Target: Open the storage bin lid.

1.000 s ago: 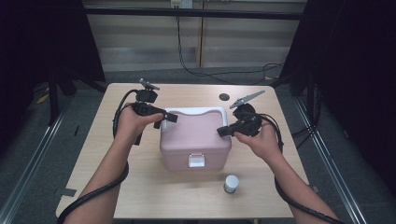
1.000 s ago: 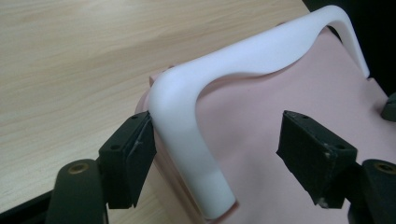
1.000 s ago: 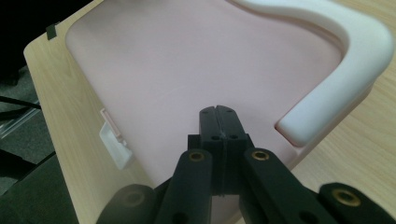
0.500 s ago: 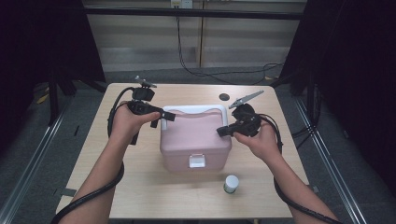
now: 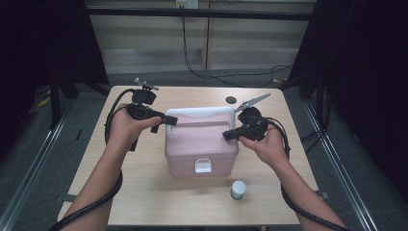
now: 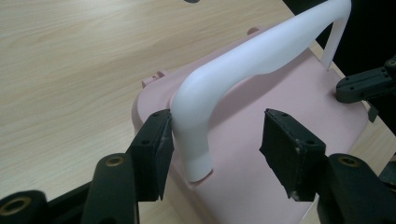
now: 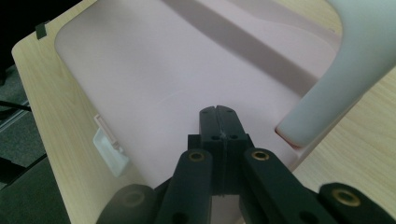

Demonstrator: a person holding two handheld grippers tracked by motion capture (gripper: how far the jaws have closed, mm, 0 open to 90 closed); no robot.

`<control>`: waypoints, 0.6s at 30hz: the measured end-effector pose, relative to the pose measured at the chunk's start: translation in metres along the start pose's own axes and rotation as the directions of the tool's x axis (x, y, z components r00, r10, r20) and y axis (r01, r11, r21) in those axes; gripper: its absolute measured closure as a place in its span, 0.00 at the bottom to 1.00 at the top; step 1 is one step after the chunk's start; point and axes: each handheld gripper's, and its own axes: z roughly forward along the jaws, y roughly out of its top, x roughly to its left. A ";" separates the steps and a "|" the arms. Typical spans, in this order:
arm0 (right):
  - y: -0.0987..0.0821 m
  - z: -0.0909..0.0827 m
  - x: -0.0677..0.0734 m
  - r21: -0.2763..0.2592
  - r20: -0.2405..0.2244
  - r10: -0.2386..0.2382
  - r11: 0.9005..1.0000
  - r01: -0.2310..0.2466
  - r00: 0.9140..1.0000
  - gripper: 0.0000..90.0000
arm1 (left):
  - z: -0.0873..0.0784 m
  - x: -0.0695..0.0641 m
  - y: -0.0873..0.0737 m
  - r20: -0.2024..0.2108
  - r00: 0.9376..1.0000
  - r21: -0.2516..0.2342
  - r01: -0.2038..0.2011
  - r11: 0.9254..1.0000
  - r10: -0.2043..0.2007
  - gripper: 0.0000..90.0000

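Between the left gripper's [image 6: 215, 154] jaws stands the near leg of the white handle [image 6: 261, 51], raised upright on the pink box [image 5: 201, 144], its bar running across toward the right gripper [image 5: 226, 136]. The left jaws have just been closing; one pad touches the leg, the other stands apart. The right jaws are pressed together, empty, over the lid's opposite end.

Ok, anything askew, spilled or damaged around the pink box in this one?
Nothing stands out. The pink plastic box sits square on the wooden table, lid closed, its white handle raised. The small white-capped jar stands upright in front of it, with no spill visible.
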 end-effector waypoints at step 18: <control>0.000 0.001 0.000 -0.010 0.001 0.008 1.000 -0.008 1.000 1.00 | 0.012 -0.003 0.004 -0.143 0.988 0.071 -0.038 0.997 0.048 0.73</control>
